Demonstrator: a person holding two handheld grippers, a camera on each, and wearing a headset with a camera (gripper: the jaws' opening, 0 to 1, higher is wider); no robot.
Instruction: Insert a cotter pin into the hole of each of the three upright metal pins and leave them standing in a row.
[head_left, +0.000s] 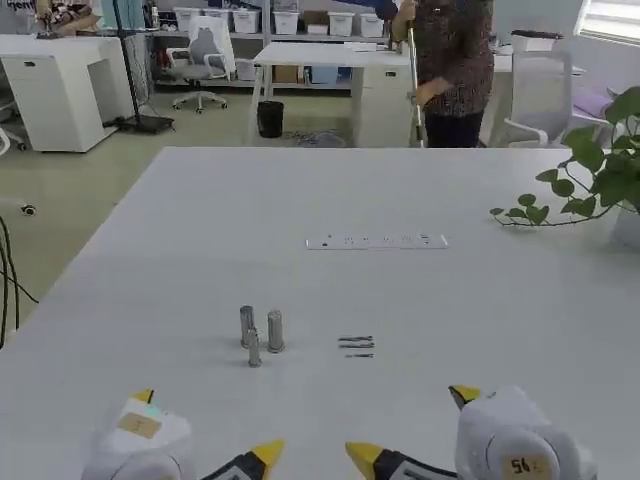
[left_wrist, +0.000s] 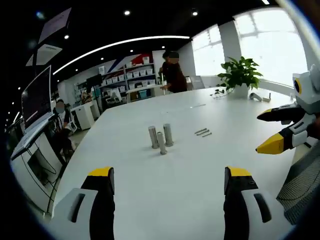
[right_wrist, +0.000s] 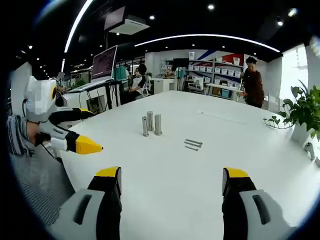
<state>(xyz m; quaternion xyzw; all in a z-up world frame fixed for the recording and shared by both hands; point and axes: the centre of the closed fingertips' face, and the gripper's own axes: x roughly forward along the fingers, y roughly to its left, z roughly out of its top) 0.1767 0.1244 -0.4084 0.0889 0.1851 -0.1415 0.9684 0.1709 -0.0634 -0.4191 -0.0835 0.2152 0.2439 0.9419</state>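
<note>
Two handheld grippers with white shells, black jaws and yellow tips; checked clothing.
Left gripper: rounded white plastic housing with a tan rectangular label on top and black jaws ending in pointed yellow tips. Right gripper: same white shell, with a round yellowish sticker whose digits are hard to read. In the gripper views each jaw is black with a flat yellow cap and a grey-white slotted side plate. Sleeve: fine black-and-white check. The same checked fabric shows in the left gripper view.
</note>
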